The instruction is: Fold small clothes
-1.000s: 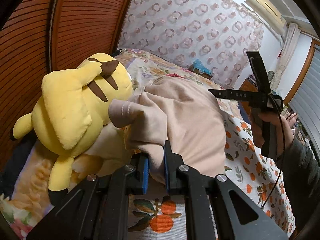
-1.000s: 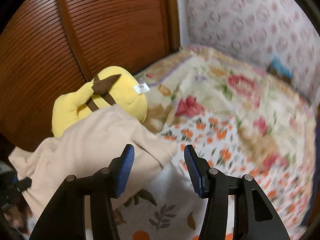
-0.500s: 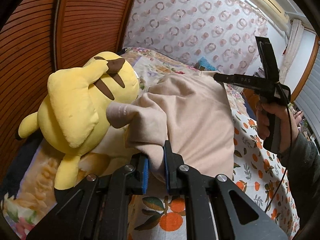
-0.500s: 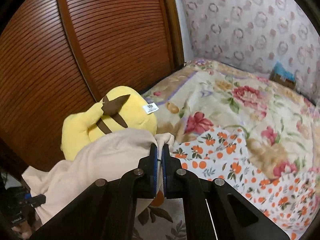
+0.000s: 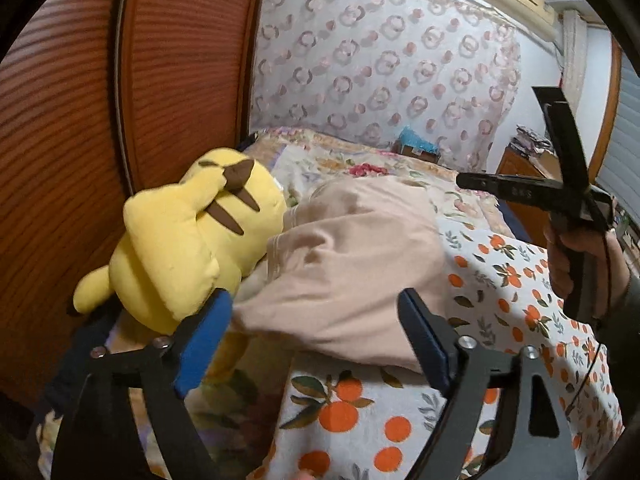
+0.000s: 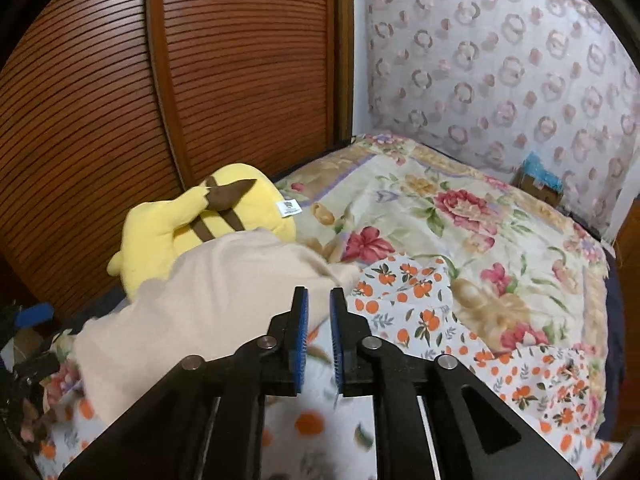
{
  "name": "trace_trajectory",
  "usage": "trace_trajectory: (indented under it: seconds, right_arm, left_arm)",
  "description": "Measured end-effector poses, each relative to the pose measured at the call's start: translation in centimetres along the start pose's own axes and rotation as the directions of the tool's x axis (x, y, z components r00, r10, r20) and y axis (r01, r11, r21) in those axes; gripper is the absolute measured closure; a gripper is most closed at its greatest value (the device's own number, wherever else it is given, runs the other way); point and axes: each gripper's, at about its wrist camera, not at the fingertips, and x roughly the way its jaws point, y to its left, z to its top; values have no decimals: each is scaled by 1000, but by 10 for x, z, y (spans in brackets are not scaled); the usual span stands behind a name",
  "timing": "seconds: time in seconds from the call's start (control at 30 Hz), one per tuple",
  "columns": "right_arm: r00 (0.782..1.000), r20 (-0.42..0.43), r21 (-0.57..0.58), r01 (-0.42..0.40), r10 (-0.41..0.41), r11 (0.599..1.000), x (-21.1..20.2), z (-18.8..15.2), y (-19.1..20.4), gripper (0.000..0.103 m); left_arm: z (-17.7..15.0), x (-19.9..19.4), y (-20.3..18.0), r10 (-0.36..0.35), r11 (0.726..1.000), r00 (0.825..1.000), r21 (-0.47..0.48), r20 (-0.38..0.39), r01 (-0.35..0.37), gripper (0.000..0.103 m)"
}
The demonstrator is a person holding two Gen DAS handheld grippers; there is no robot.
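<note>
A beige garment lies bunched on the bed, resting partly against a yellow plush toy. My left gripper is open wide, its blue pads on either side of the garment's near edge, holding nothing. In the right wrist view the garment lies left of my right gripper, whose jaws stand a narrow gap apart with nothing between them. The right gripper also shows in the left wrist view, held in a hand above the bed to the right of the garment.
The bed has an orange-print sheet over a floral quilt. A slatted wooden wardrobe door stands close behind the plush toy. A patterned curtain hangs at the head. A small box sits by the far edge.
Both grippers have let go of the garment. The left opened wide; the right opened slightly and pulled back to the right. The garment dropped onto the bed against the plush toy.
</note>
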Motion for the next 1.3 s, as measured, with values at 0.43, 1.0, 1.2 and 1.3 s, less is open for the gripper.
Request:
trace_trajectory:
  seconds: [0.43, 1.0, 1.2, 1.3]
  right_arm:
    - [999, 44, 25, 13, -14, 1000, -109, -80, 30, 48]
    - [983, 59, 142, 164, -174, 976, -240, -164, 68, 32]
    - [968, 87, 196, 216, -236, 957, -299, -193, 80, 32]
    - [958, 101, 227, 240, -268, 944, -324, -203, 83, 32]
  left_arm:
    - [-12, -45, -39, -41, 996, 998, 78, 41, 38, 0]
    - [-40, -87, -100, -89, 982, 992, 177, 84, 73, 0]
    - [-41, -95, -129, -152, 970, 985, 204, 82, 133, 0]
    - [-39, -98, -148, -184, 960, 980, 225, 69, 165, 0]
